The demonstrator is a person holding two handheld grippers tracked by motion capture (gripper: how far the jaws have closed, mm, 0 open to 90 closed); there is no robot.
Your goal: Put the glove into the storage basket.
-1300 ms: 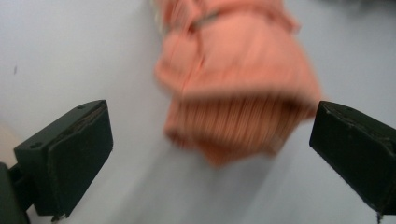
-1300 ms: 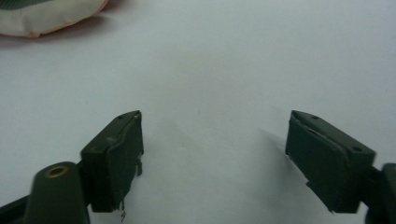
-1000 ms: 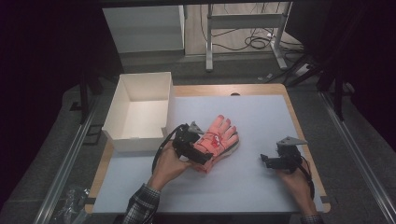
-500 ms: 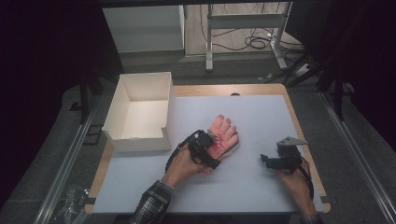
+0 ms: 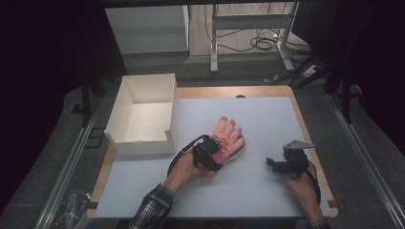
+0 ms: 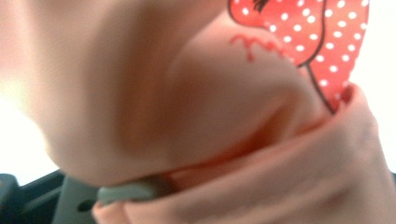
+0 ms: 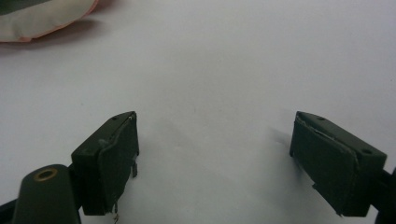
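A: Starting at the left, what stands there?

B: A white open-topped box [image 5: 143, 117] sits at the table's [image 5: 267, 191] left edge, partly overhanging it.

A: And next to it?

B: Just right of the box, near the middle of the white surface, lies a pink glove [image 5: 228, 138], fingers pointing away from the person. The left gripper [image 5: 213, 153] is down on its cuff end.

A: Is that claw holding it?

B: Yes. Its jaws have just been closing, and in the left gripper view the pink fabric [image 6: 196, 121] is bunched up right against the camera, with a red polka-dot print [image 6: 322, 42] above the fold. The jaws are clamped on the glove.

A: And farther right?

B: The right gripper [image 5: 279, 164] rests near the table's right edge, well apart from the glove. In the right gripper view [image 7: 212, 163] its two black jaws stand wide apart over bare table, with nothing between them.
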